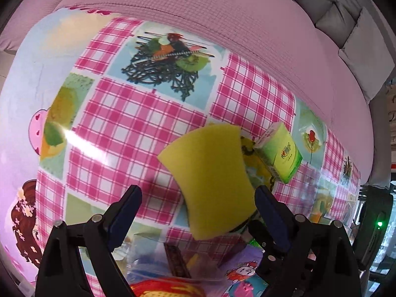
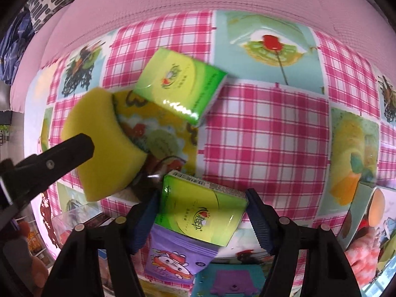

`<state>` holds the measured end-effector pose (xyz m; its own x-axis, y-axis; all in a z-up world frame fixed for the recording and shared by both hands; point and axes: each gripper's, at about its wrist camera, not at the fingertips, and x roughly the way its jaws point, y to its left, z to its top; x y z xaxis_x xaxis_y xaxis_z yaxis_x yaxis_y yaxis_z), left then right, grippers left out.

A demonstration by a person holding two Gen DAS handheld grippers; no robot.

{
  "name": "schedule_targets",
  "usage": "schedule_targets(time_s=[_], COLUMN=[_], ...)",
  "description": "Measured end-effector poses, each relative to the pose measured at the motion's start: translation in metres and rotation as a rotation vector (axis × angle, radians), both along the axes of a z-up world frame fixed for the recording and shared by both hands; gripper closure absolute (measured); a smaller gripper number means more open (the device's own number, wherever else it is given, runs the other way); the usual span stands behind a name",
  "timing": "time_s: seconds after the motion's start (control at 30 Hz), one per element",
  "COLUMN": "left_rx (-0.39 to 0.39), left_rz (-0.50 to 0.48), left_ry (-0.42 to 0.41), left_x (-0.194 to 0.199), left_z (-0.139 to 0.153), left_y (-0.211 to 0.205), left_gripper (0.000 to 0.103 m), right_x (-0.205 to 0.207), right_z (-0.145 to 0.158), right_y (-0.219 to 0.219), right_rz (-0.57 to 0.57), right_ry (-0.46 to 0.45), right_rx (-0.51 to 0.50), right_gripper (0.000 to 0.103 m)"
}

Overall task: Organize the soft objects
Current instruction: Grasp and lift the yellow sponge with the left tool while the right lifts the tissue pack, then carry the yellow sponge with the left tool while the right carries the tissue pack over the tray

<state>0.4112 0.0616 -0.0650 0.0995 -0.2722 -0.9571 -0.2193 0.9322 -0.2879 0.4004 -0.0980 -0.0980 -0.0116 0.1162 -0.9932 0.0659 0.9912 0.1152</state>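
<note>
A yellow sponge (image 1: 212,180) lies on the pink-checked tablecloth (image 1: 138,123); it also shows in the right wrist view (image 2: 104,136). My left gripper (image 1: 198,212) is open around its near part, the right finger (image 1: 269,212) beside its edge. A green tissue pack (image 1: 282,153) lies just beyond the sponge, also seen in the right wrist view (image 2: 180,84). My right gripper (image 2: 201,217) is shut on a second green tissue pack (image 2: 203,212), held above a purple tissue pack (image 2: 178,257).
A pink quilted cushion (image 1: 222,12) runs behind the cloth, with grey cushions (image 1: 346,19) at the far right. Several printed packs (image 1: 168,279) lie near my grippers. A transparent box (image 2: 371,222) with pink items sits at the right.
</note>
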Motion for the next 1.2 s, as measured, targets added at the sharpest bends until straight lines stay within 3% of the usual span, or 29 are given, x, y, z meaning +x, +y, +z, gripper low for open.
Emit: schedule_targets(time_s=[0.43,0.5,0.57,0.83,1.03,1.2], left_rx=[0.021,0.034,0.05,0.068,0.03,0.004], left_rz=[-0.001,-0.003,-0.012,-0.034,-0.023,-0.035], left_ry=[0.031,0.035,0.027,0.015,-0.02,-0.093], left_x=[0.022,0.025,0.029,0.04,0.034,0.02], left_z=[-0.021,-0.027,-0.029,-0.028,-0.013,0.024], left_y=[-0.052,-0.057,-0.061,-0.083,-0.095,-0.098], left_gripper=[0.011,0.016,0.027,0.037,0.039,0.039], right_x=[0.006,0.007,0.009,0.002,-0.01,-0.03], right_z=[0.006,0.006,0.007,0.008,0.019,0.056], right_y=[-0.056,-0.059,-0.062,-0.068,-0.079,-0.091], right_rz=[-0.039,-0.042,-0.044,-0.061,-0.097,-0.099], right_ry=[-0.003,-0.004,-0.006,-0.01,-0.023,-0.077], right_rx=[0.032,0.036,0.04,0.052,0.066,0.071], right_gripper=[0.031,0.031,0.031,0.031,0.031,0.031])
